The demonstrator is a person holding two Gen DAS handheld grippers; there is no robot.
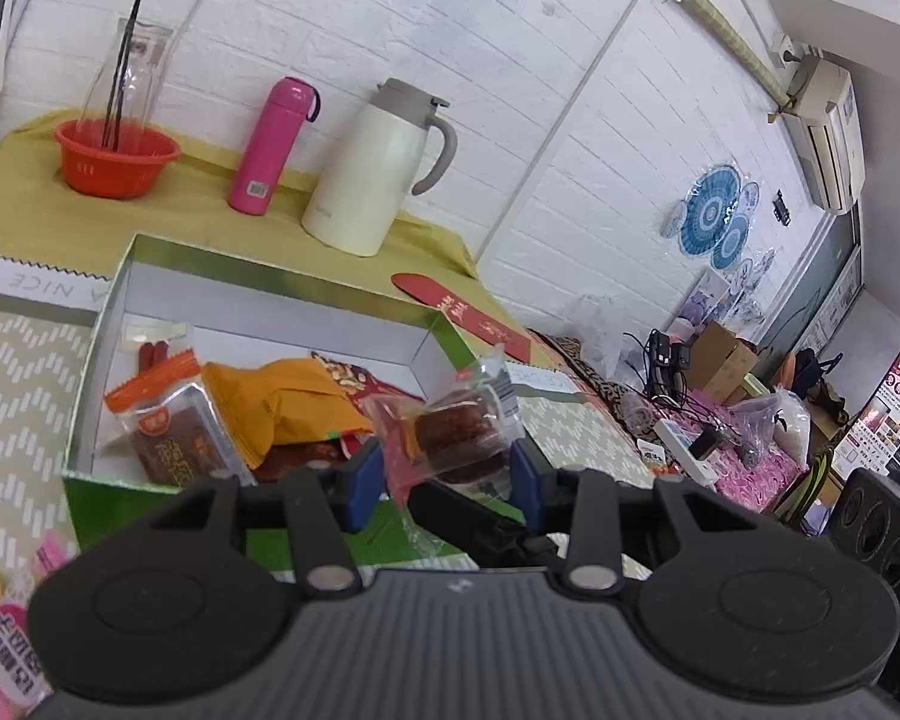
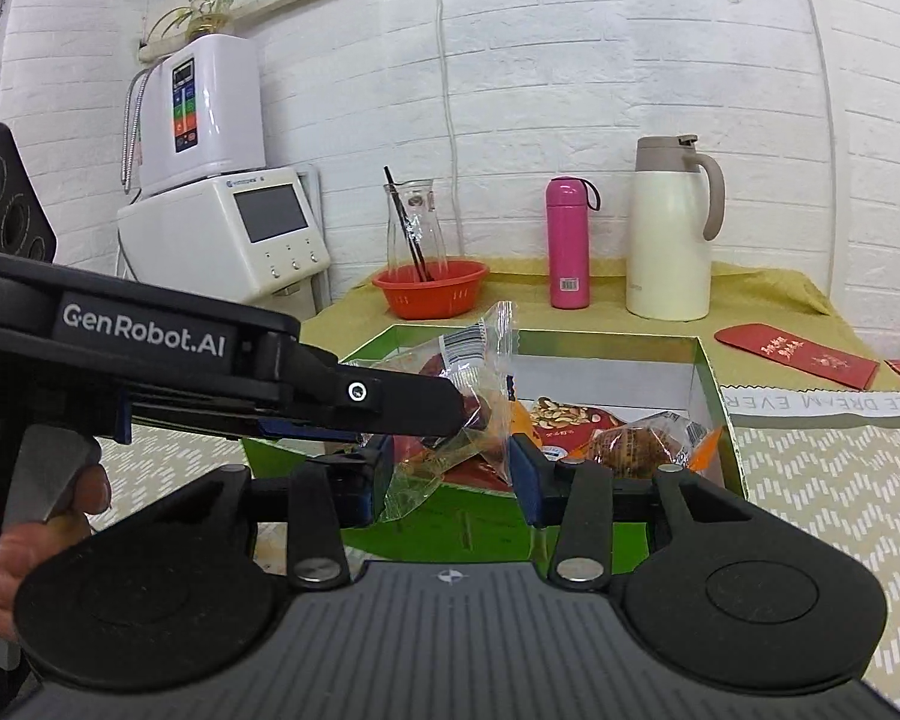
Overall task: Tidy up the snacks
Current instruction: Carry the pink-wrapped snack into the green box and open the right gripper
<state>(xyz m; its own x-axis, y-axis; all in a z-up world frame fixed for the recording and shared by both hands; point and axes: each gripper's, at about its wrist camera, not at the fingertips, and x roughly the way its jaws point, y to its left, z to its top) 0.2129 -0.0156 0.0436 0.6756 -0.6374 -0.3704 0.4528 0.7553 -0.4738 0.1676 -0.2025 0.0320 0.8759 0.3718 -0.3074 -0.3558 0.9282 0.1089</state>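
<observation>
A green box with a white inside lies on the table, also in the right wrist view. It holds an orange bag, a clear-wrapped brown snack and a nut packet. My left gripper is shut on a clear-wrapped brown cake and holds it above the box's near right corner. In the right wrist view the left gripper's fingers grip this cake. My right gripper straddles the wrapper's lower end, jaws apart.
At the back stand a red basket with a glass carafe, a pink flask and a white thermos jug. A red envelope lies right of the box. Pink snack packs lie at the near left.
</observation>
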